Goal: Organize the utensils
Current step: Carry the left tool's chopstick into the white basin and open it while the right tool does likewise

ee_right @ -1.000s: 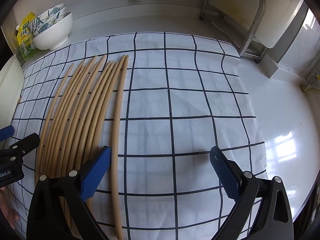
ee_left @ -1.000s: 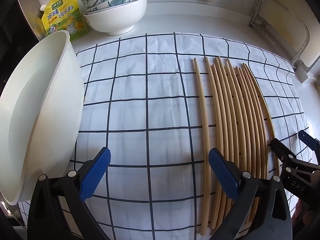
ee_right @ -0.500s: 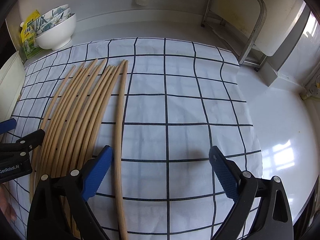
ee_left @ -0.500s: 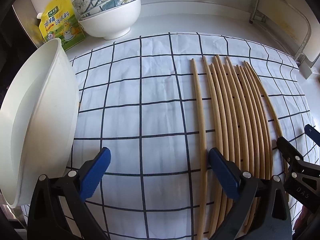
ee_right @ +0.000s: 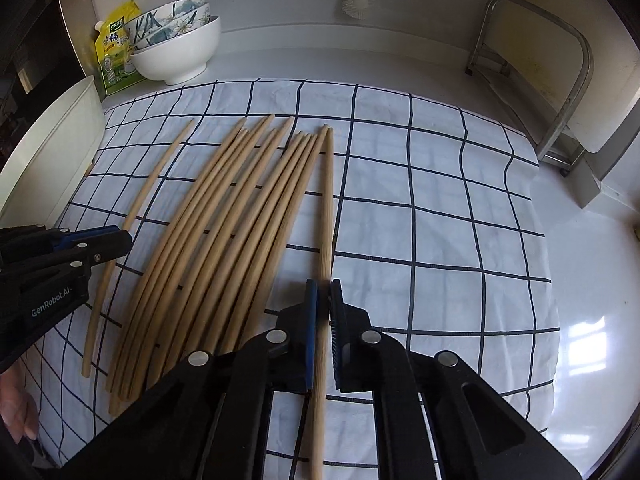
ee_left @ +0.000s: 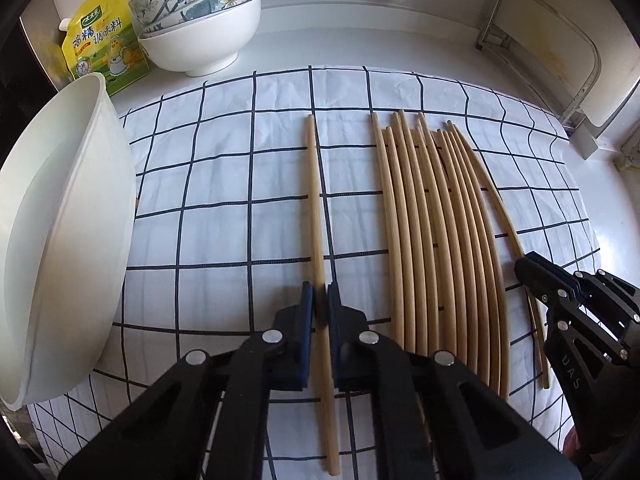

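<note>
**Mia:** What did the left gripper [ee_left: 321, 300] do?

**Ben:** Its jaws had just been closing, with one wooden chopstick [ee_left: 316, 216] between them. Its blue pads [ee_left: 306, 304] were clamped on that stick. The stick lay by itself on the checked cloth [ee_left: 224, 184], apart from the bundle of chopsticks [ee_left: 436, 240], on the side toward the big white basin [ee_left: 68, 220].

**Mia:** And the right gripper [ee_right: 323, 300]?

**Ben:** Its jaws had just been closing too, and a stick was between them. It was pinched shut on the chopstick at the edge [ee_right: 327, 208] of the bundle, on the side away from the basin. That stick's far tip touched the bundle, but near the gripper it stood a little apart.

**Mia:** Where were the other sticks?

**Ben:** They lay flat on the cloth, side by side, touching, between the two grippers. I could not count them for sure.

**Mia:** What else was near the cloth?

**Ben:** The basin touched one edge of the cloth. Past the far edge stood a stack of bowls [ee_left: 200, 36], a plain white one under two flowery ones. A yellow seasoning bag [ee_left: 104, 54] leaned just beside the bowls. On the other far side stood a metal rack [ee_right: 560, 92]. The counter [ee_right: 592, 280] beside the cloth was white and shiny.

**Mia:** Did you see the person?

**Ben:** Only a bit of a hand [ee_right: 18, 412], low in the right camera's view, under the left gripper.
</note>
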Demonstrator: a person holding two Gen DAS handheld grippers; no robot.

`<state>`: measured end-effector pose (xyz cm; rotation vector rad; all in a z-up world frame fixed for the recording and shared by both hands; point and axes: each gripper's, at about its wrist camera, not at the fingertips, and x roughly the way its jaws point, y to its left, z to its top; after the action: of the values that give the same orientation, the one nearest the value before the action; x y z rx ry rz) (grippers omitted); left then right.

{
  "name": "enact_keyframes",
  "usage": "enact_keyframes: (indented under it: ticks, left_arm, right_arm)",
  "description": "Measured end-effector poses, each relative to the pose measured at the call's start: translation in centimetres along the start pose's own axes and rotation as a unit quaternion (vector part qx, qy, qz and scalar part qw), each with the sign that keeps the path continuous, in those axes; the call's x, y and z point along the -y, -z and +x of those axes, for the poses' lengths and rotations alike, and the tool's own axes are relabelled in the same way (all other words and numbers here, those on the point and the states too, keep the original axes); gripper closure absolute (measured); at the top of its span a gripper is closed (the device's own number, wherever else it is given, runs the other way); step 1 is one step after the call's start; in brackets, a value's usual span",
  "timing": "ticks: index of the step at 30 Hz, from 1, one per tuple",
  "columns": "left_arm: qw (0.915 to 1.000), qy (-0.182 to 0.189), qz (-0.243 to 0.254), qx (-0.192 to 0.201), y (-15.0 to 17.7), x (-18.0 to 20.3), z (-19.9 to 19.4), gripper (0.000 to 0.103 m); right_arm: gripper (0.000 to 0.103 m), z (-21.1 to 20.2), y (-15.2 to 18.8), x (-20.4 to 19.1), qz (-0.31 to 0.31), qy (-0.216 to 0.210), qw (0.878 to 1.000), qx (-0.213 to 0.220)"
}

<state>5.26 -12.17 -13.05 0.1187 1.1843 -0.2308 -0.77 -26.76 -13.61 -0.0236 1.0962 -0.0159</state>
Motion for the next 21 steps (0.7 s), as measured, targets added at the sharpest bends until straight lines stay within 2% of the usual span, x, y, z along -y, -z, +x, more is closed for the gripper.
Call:
enact_keyframes:
  ticks: [5,11,15,21]
  left_arm:
    - [0.9999,0.014,-0.008,-0.004,0.3,-0.9,-0.8,0.096]
    - [0.9993,0.02,-0.023,0.023,0.4,-2.8,-4.5,0.096]
    - [0.9979,0.024,-0.032,0.052,-0.3,-4.9,-7.7,0.096]
    - [0.9933,-0.006,-0.068,0.094,-0.5,-11.4,-12.3,0.096]
  right_arm:
    - [0.097,-0.6,0.1,0.8,0.034,-0.026,0.999,-0.008]
    - [0.097,-3.7,-1.1,-0.1,0.05,-0.047,0.998,0.015]
    - [0.097,-6.6,-3.4,-2.6,0.037,-0.067,0.996,0.047]
    - [0.097,-9.2,-7.9,-9.4,-0.005,-0.122,0.989,0.084]
